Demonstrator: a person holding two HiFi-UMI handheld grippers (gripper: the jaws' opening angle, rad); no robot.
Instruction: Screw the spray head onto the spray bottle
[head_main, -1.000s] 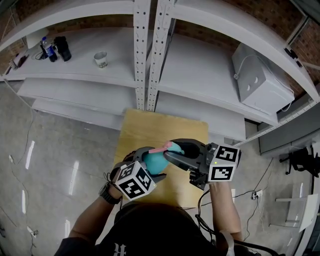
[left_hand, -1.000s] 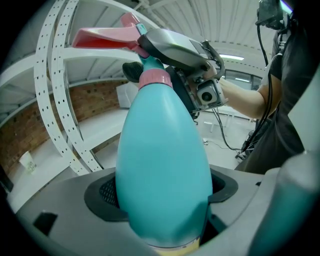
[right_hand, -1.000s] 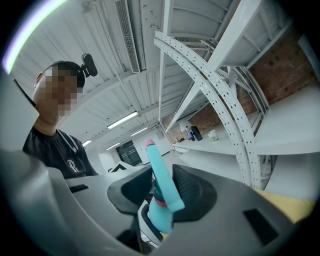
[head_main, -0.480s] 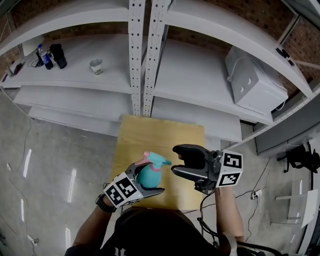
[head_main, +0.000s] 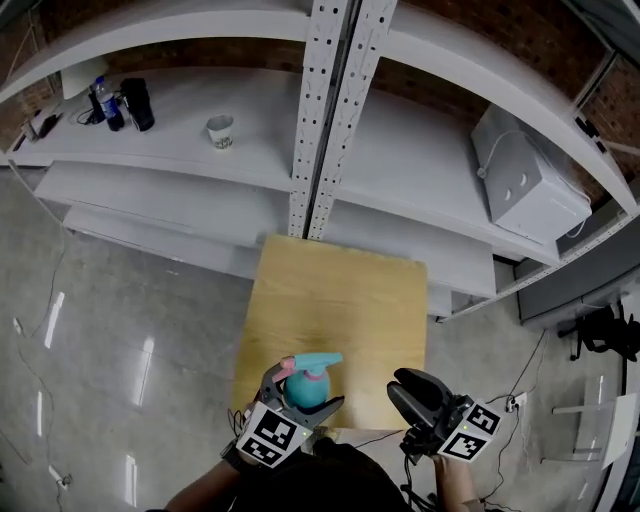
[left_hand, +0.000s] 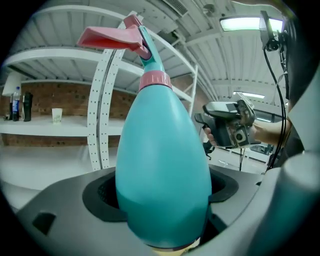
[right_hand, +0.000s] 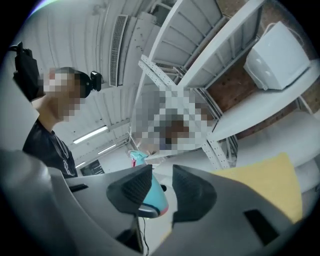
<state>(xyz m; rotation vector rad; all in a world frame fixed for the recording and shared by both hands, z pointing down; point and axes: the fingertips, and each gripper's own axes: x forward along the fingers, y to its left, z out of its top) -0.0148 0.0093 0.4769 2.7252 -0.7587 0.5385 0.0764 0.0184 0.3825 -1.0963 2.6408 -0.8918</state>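
A teal spray bottle (head_main: 308, 390) with a pink collar (left_hand: 155, 80) stands upright over the near edge of the wooden table (head_main: 340, 300). My left gripper (head_main: 300, 400) is shut on its body. The spray head (head_main: 316, 361) sits on top, its pink trigger (left_hand: 107, 37) pointing left in the left gripper view. My right gripper (head_main: 402, 388) hangs to the right of the bottle, apart from it. Its jaws are closing on a narrow gap with nothing between them. In the right gripper view the bottle (right_hand: 155, 197) shows behind the right gripper (right_hand: 162, 182).
A white shelf runs behind the table with a paper cup (head_main: 220, 131), a small bottle (head_main: 103, 100) and a black item (head_main: 137, 103). A white box (head_main: 530, 170) sits on the shelf at right. A perforated upright post (head_main: 330, 110) rises at the table's far edge.
My right gripper has let go of the spray head and pulled away to the right and down. The left gripper still holds the bottle, now lower in the head view.
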